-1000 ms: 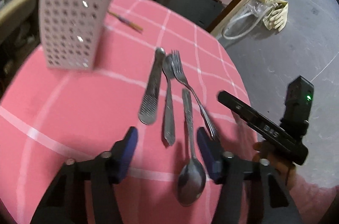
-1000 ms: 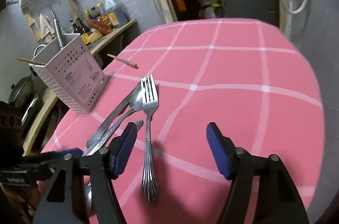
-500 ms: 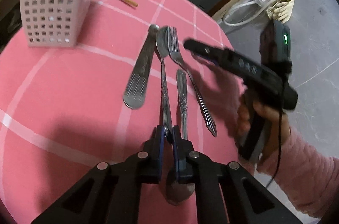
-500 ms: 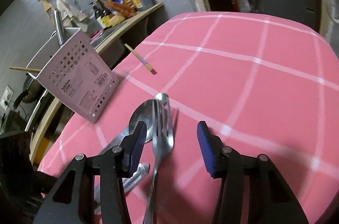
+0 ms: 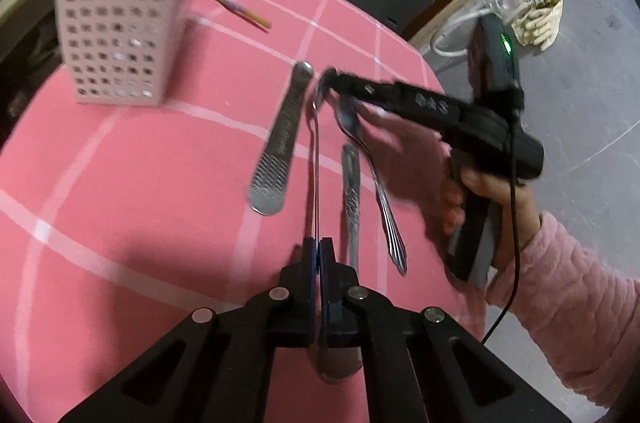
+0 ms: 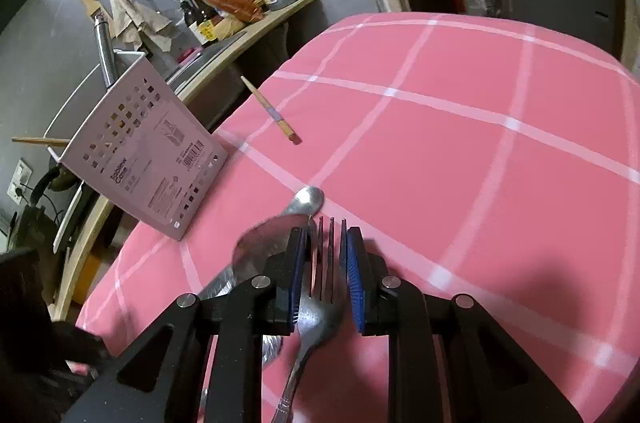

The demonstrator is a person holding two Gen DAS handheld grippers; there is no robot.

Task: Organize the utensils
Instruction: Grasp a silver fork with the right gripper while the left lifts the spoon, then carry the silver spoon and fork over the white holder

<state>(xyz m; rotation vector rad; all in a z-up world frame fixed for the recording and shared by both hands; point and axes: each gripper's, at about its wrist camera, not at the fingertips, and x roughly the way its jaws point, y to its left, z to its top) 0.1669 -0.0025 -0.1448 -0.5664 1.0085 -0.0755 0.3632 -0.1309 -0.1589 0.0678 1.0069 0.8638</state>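
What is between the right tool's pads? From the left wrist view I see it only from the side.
Observer: The fork's tined head lies between the pads of the right tool. Its jaws have just been closing, and I cannot tell whether they press on it yet.
Operator: Is the holder empty? Its top is cut off in my view.
Observer: No. In the right wrist view, a metal handle stands up out of the holder.

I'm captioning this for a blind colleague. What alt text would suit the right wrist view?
The right gripper has just been closing around a fork, its blue pads beside the tines, on a pink checked tablecloth. A spoon lies just left; further left stand a perforated utensil holder and a stray chopstick.
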